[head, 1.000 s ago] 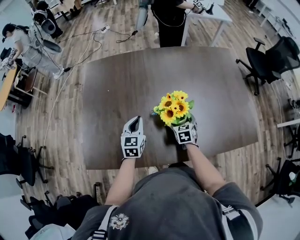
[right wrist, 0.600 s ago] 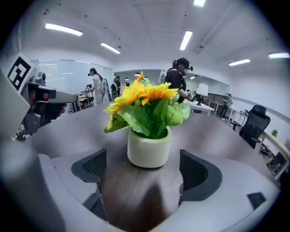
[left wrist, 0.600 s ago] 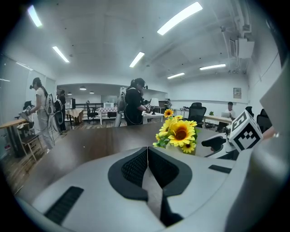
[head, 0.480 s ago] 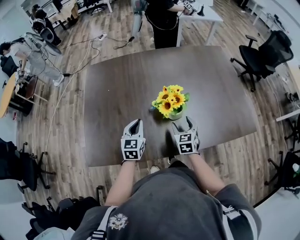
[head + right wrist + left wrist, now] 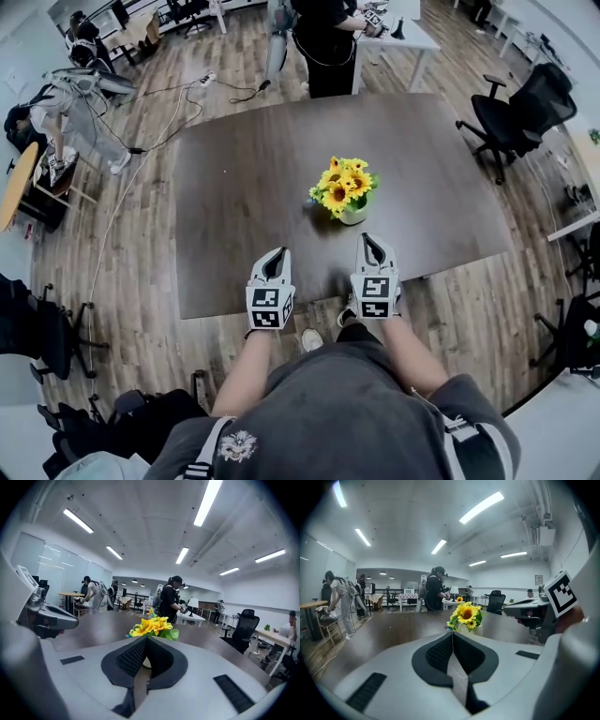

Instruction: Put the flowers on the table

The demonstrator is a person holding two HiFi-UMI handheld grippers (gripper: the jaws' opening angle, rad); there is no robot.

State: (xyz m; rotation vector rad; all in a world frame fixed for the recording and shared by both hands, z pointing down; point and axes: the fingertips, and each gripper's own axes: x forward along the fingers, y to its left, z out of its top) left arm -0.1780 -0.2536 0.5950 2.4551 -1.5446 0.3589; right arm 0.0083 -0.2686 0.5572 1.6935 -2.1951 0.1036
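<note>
Flowers (image 5: 343, 184) down on the table (image 5: 244, 187), standing upright in a small pale pot (image 5: 353, 216), somewhat right of centre on the dark wooden top. Yellow sunflower heads, green leaves round them, apart from both claws. Left claw (image 5: 277, 251) over the near edge, pointing forward, pads pressed tip to tip with nothing between. Right claw (image 5: 368, 237) near it on the right, also over the near edge, closing down to tips together, likewise empty. Sits nearer the pot than the left one does, yet clearly apart from it. Along the left claw: bunch ahead and just right of the closed tips, one big bloom facing this way. Along the right claw: yellow petals rising above the joined pads, pale pot peeping through the gap below them, bare table in between. Beyond the far edge, a person in dark clothes (image 5: 328, 37) standing by a white desk (image 5: 417, 33). Black office chair (image 5: 516, 117) off the table's right end. Wood-plank floor (image 5: 141, 272) all round.
</note>
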